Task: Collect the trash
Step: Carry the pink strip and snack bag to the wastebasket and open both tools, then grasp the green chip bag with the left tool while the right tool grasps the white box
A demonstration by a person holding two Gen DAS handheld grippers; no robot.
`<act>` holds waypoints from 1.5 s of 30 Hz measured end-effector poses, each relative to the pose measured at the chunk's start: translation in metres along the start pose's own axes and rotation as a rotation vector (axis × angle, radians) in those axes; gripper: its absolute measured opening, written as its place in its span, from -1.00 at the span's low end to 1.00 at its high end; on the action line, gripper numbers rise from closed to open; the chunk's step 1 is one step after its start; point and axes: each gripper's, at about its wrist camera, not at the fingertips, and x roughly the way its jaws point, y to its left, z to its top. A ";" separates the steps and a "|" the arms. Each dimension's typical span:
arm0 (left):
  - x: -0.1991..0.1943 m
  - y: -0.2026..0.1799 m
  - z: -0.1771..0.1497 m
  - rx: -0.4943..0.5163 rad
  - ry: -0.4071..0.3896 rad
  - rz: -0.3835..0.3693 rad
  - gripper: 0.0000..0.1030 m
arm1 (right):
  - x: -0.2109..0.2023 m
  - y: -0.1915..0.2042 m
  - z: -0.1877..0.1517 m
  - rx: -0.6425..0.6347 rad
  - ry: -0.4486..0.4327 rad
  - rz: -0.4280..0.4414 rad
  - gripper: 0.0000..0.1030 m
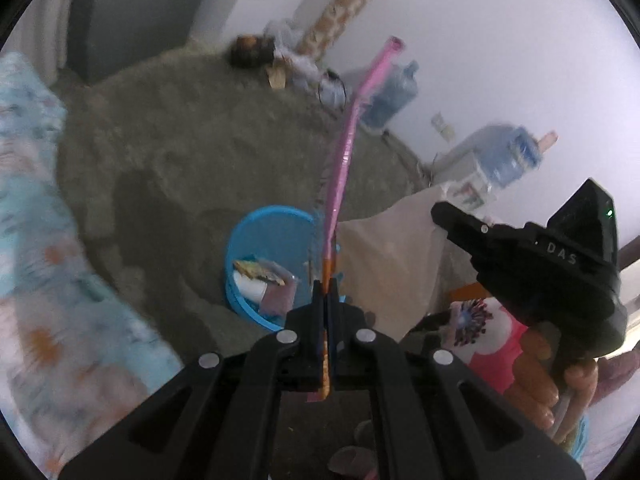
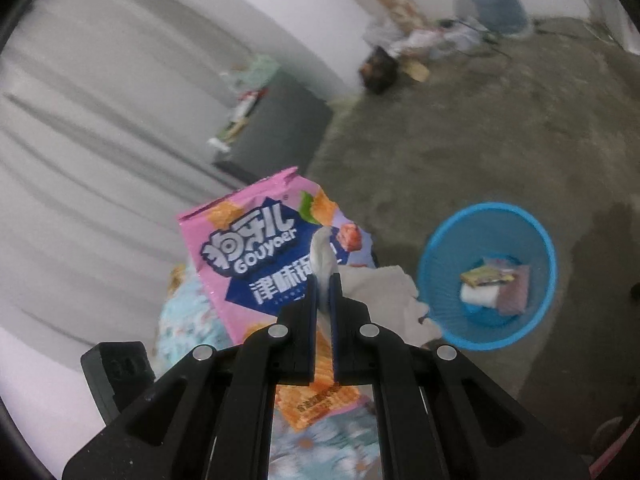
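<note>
Both grippers gripping trash above floor, bin below.
L gripper [image 1: 326, 286] is clamping a pink snack wrapper [image 1: 344, 152] edge-on; R gripper [image 2: 325, 280] is pinching a white tissue [image 2: 324, 252]. I'm seeing the blue basket [image 2: 548, 248] on the concrete floor [image 2: 440, 140] just ahead w/ wrappers already inside.
</note>
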 end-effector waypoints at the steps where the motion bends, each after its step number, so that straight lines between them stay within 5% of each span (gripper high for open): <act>1: 0.012 0.000 0.004 0.000 0.015 0.003 -0.98 | 0.004 -0.007 0.004 0.007 -0.001 -0.016 -0.89; 6: 0.076 0.004 0.022 -0.021 0.097 0.061 -0.87 | 0.025 -0.041 0.017 0.048 0.001 -0.082 -0.73; 9: 0.121 0.014 0.024 -0.034 0.166 0.151 -0.10 | 0.051 -0.071 0.018 0.088 0.015 -0.186 -0.23; 15: 0.120 0.026 0.021 -0.067 0.185 0.186 0.00 | 0.066 -0.104 0.003 0.147 0.057 -0.280 -0.10; 18: 0.090 0.023 0.025 -0.047 0.123 0.211 0.05 | 0.056 -0.096 -0.002 0.135 0.049 -0.275 -0.08; 22: 0.031 0.011 0.024 -0.043 0.040 0.156 0.06 | 0.024 -0.055 -0.009 0.034 0.014 -0.235 -0.07; 29: -0.123 -0.001 -0.024 0.063 -0.159 0.128 0.39 | -0.030 0.051 -0.033 -0.263 -0.049 -0.088 0.45; 34: -0.224 0.030 -0.089 0.092 -0.303 0.250 0.53 | -0.048 0.118 -0.070 -0.428 -0.024 0.038 0.58; 37: -0.279 0.062 -0.135 0.040 -0.414 0.397 0.56 | -0.048 0.151 -0.099 -0.513 -0.003 0.099 0.67; 41: -0.335 0.116 -0.202 -0.114 -0.533 0.574 0.58 | -0.025 0.193 -0.144 -0.621 0.071 0.145 0.71; 45: -0.367 0.174 -0.254 -0.306 -0.564 0.725 0.58 | 0.008 0.243 -0.200 -0.788 0.187 0.167 0.71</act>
